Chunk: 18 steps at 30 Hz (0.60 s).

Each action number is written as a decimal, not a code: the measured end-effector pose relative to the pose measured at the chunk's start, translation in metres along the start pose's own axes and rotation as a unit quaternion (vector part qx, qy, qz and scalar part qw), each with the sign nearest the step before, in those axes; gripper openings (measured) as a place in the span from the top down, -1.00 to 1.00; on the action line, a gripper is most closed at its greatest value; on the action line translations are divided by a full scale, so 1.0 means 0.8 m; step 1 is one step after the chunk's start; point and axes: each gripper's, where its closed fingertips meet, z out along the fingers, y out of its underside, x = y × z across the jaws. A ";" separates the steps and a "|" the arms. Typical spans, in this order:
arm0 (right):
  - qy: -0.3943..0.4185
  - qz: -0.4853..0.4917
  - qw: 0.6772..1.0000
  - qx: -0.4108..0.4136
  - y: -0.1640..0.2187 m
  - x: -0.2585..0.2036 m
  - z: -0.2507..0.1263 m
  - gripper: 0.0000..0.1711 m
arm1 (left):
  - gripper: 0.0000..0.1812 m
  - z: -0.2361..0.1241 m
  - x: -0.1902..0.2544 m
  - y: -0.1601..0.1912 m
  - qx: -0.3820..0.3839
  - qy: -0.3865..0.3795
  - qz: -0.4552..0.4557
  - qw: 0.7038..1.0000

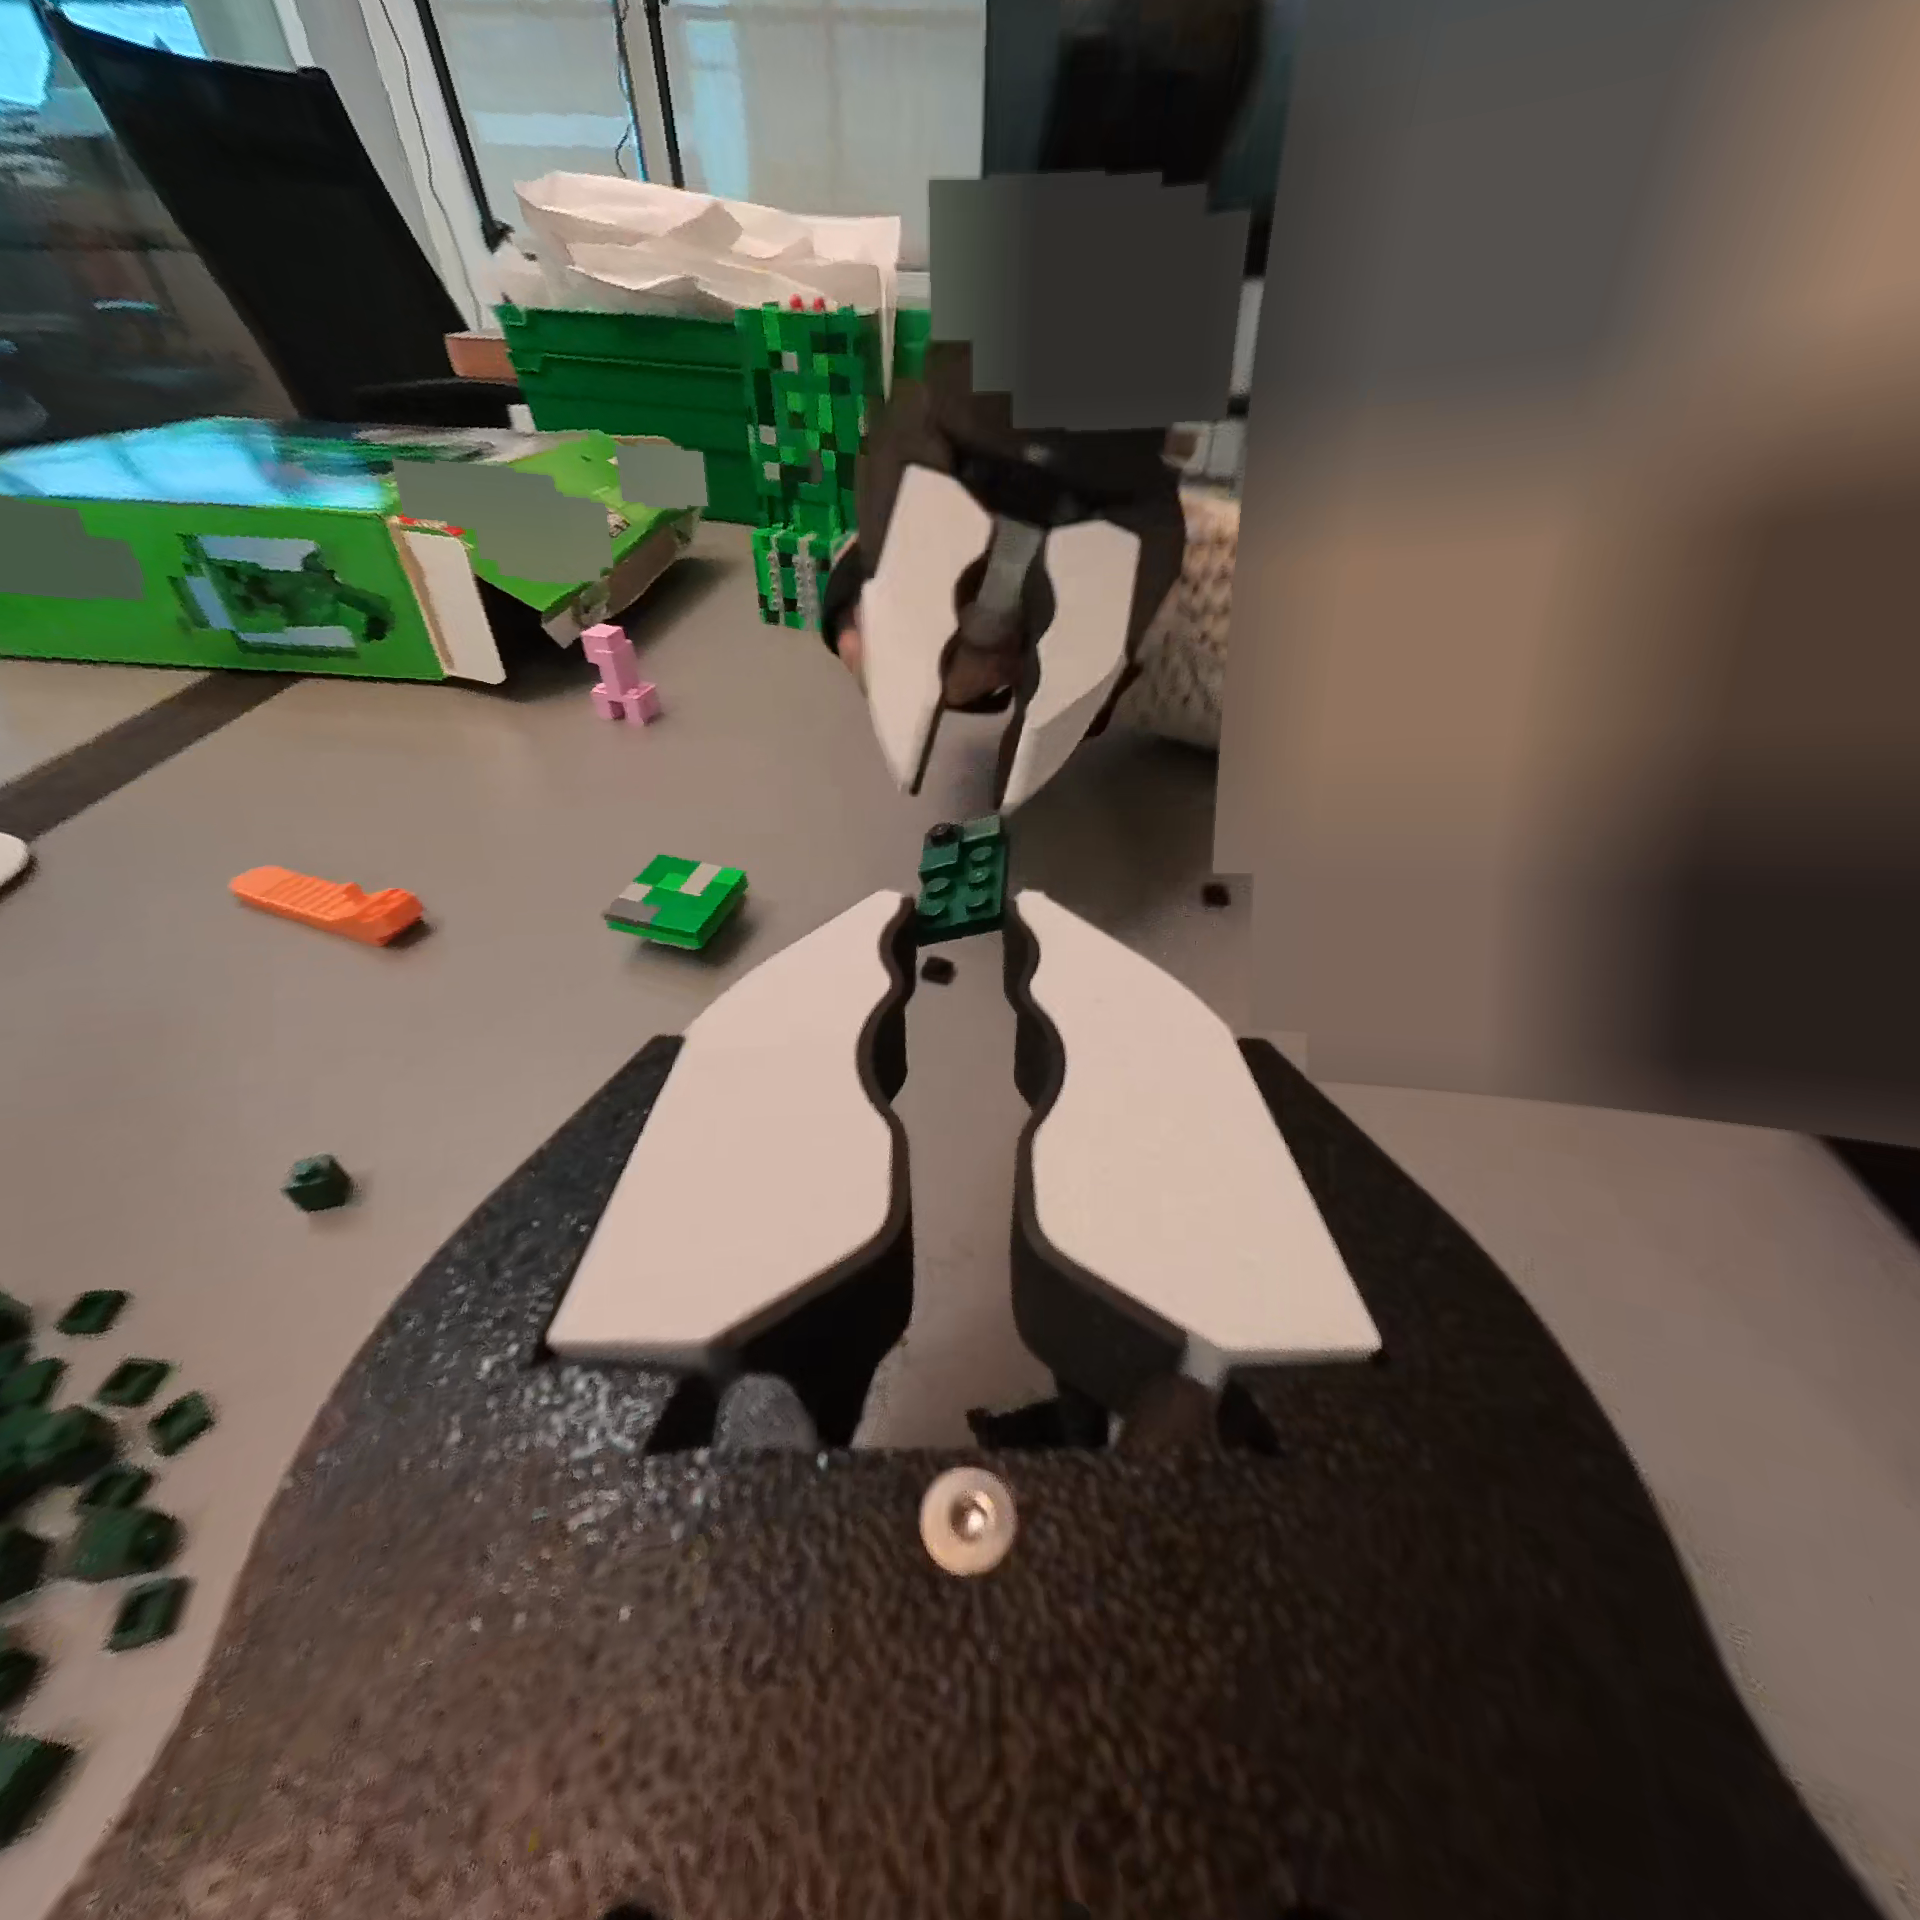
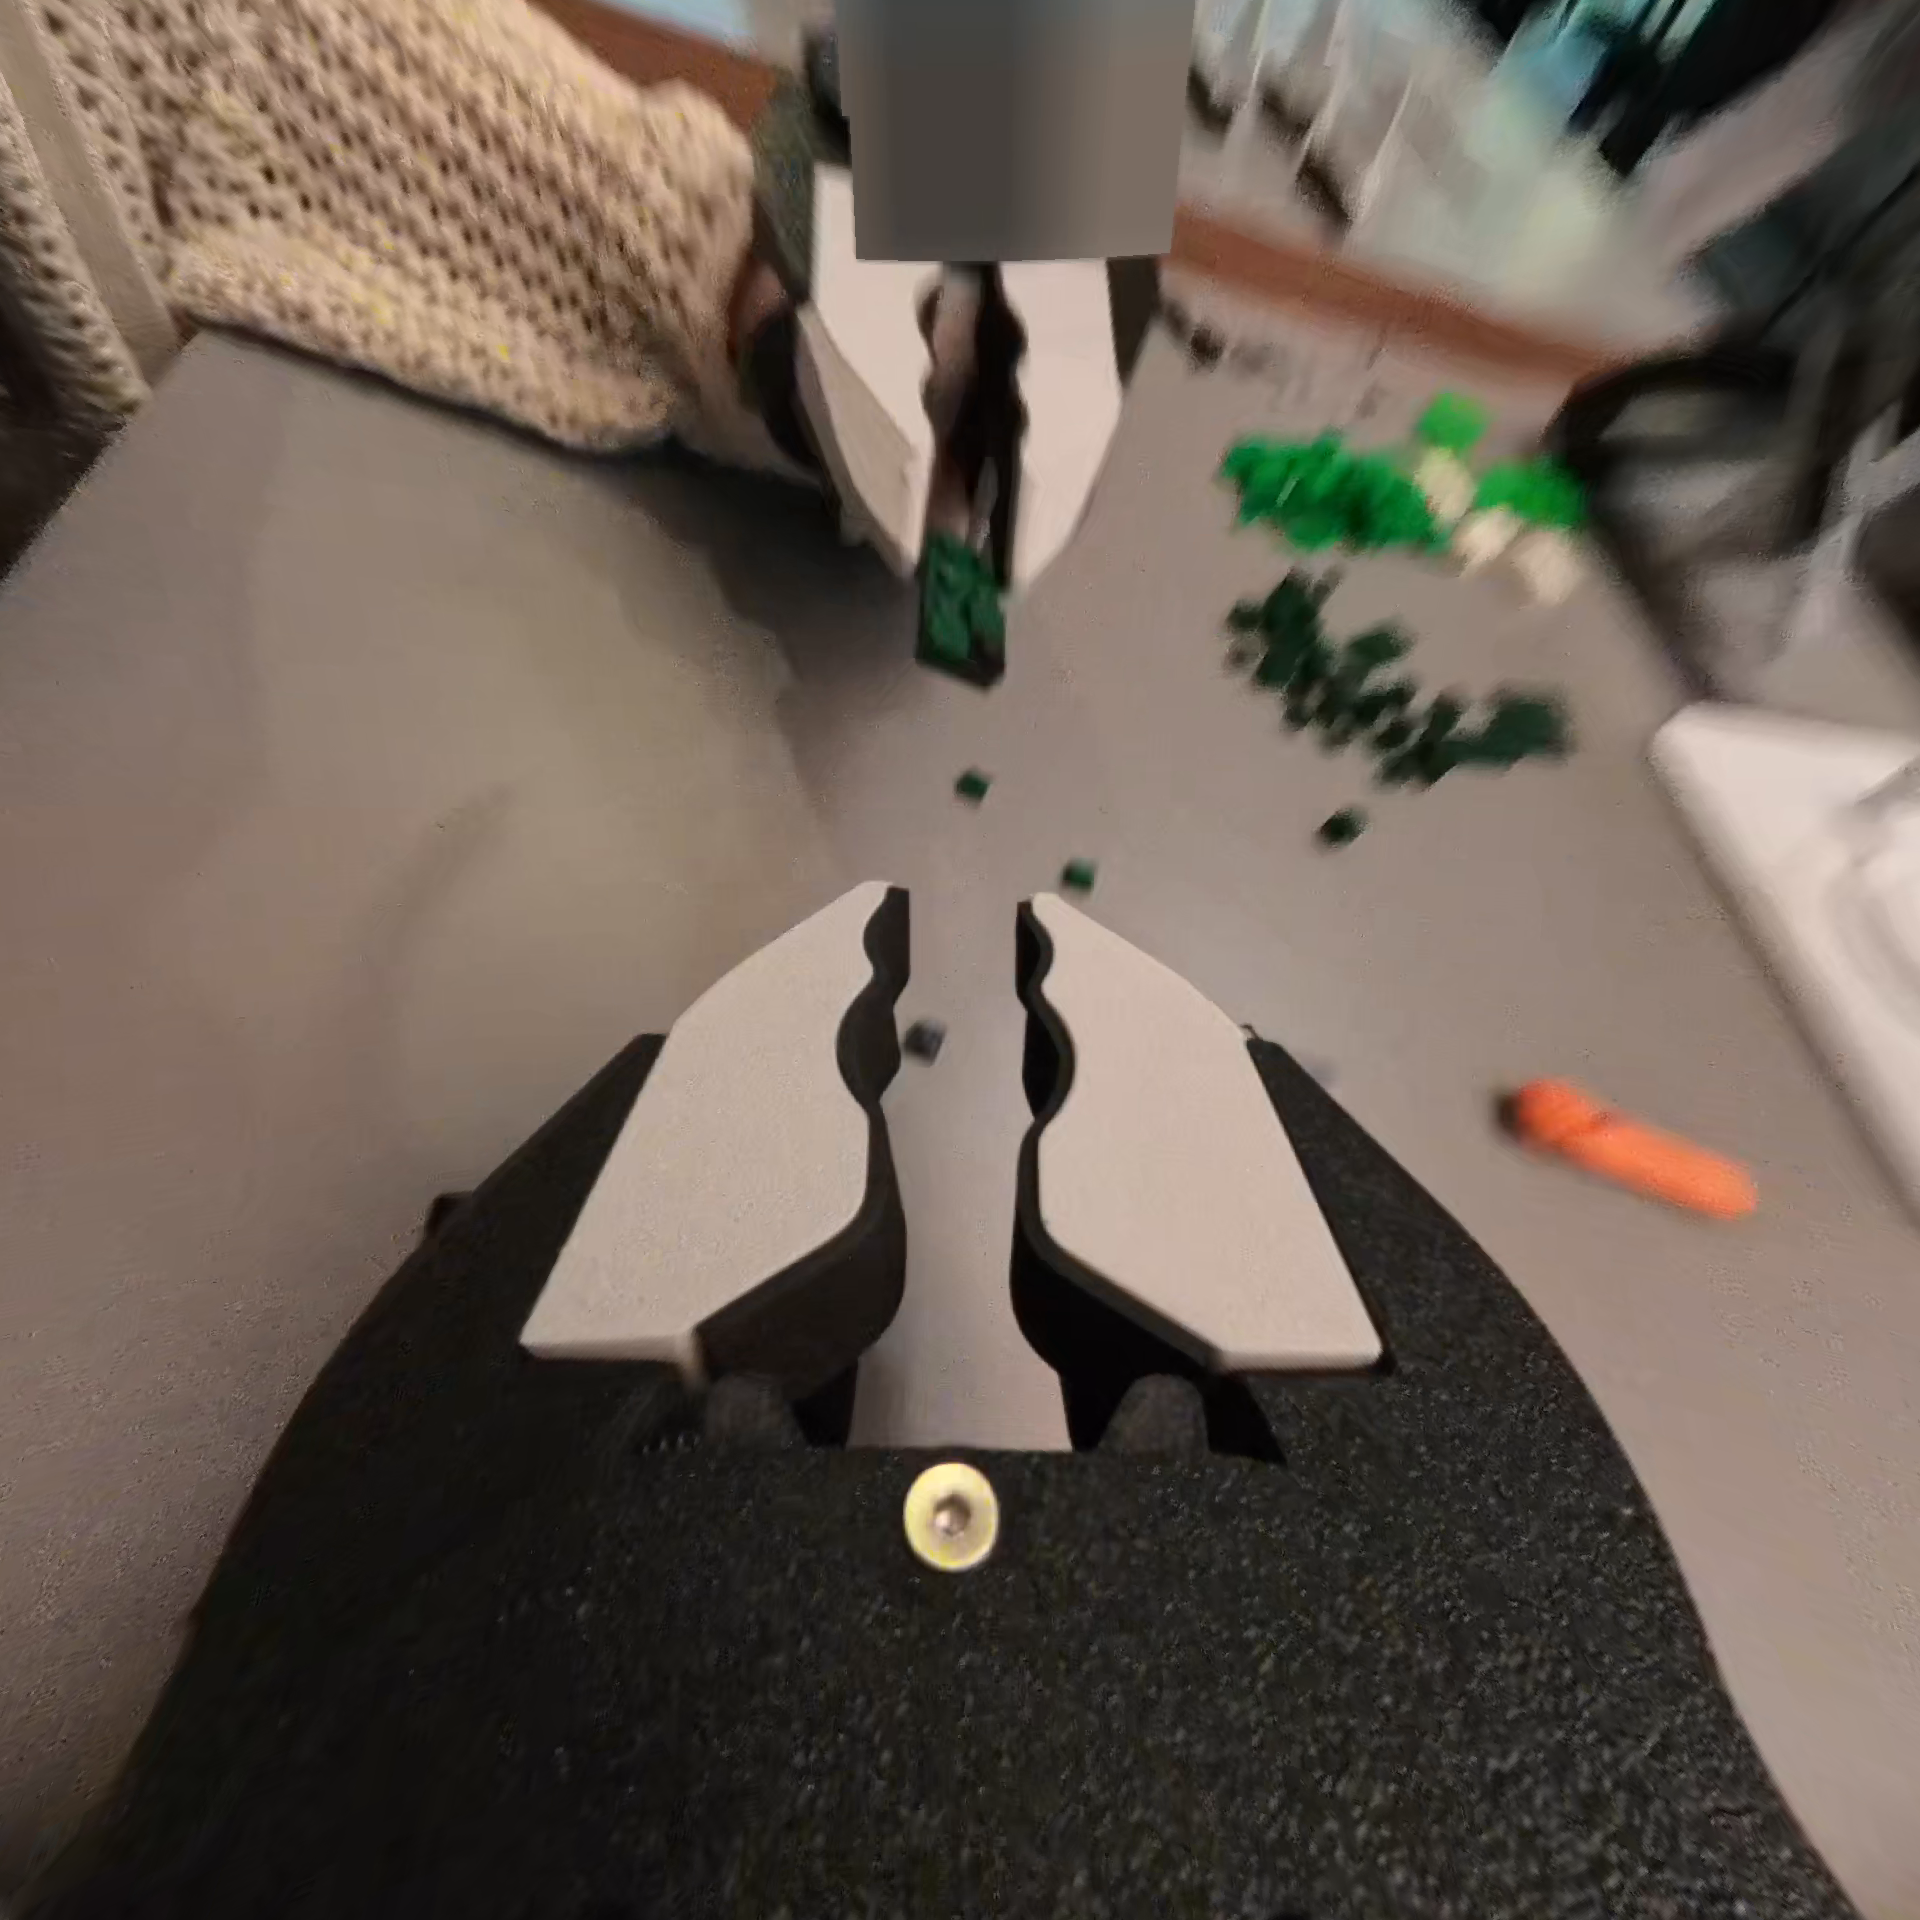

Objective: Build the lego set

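The left gripper (image 1: 958, 906) holds a small dark green plate assembly (image 1: 962, 878) at its fingertips, raised above the grey tabletop (image 1: 520, 1039). A small dark stud piece (image 1: 941, 833) sits on the assembly's far corner. The right gripper (image 2: 962, 902) is empty, with its jaws set at a narrow gap; in the left wrist view it hangs just beyond the assembly, tips pointing down toward it. Loose single dark pieces (image 2: 970, 785) lie on the tabletop between the 2 grippers, and a pile of dark green parts (image 1: 94, 1455) lies to the left. Also present are an orange brick separator (image 1: 324, 904), a small mixed-green sub-build (image 1: 677, 900), a pink figure (image 1: 619, 675), a tall green model (image 1: 810, 457) and the set's box (image 1: 229, 561). The step in hand appears to be fitting small pieces onto the held assembly, though blur in the right wrist view limits certainty. The next move calls for the right gripper to pick 1 loose piece, align it over an open stud and press down while the left gripper keeps the assembly steady.
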 end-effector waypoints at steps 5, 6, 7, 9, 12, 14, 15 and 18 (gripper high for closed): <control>-0.044 0.096 0.991 -0.086 0.049 -0.004 0.010 0.76 | 0.83 0.010 0.003 0.014 -0.044 -0.037 0.098 0.994; -0.047 0.103 0.989 -0.099 0.054 -0.006 0.013 0.78 | 0.83 0.010 0.003 0.016 -0.048 -0.040 0.104 0.993; -0.044 0.109 0.987 -0.113 0.058 -0.005 0.016 0.84 | 0.83 0.011 0.003 0.016 -0.050 -0.041 0.107 0.992; -0.050 0.112 0.985 -0.124 0.062 -0.008 0.020 0.88 | 0.83 0.010 0.002 0.016 -0.048 -0.044 0.106 0.992; -0.054 0.119 0.983 -0.128 0.063 -0.010 0.025 0.85 | 0.83 0.009 -0.001 0.014 -0.043 -0.051 0.101 0.993; -0.049 0.121 0.982 -0.139 0.066 -0.009 0.027 0.82 | 0.83 0.008 -0.003 0.014 -0.045 -0.057 0.103 0.992; -0.048 0.120 0.981 -0.146 0.068 -0.010 0.028 0.81 | 0.83 0.009 -0.003 0.015 -0.046 -0.057 0.104 0.992; -0.047 0.122 0.980 -0.150 0.069 -0.010 0.030 0.81 | 0.83 0.009 -0.003 0.016 -0.049 -0.057 0.107 0.991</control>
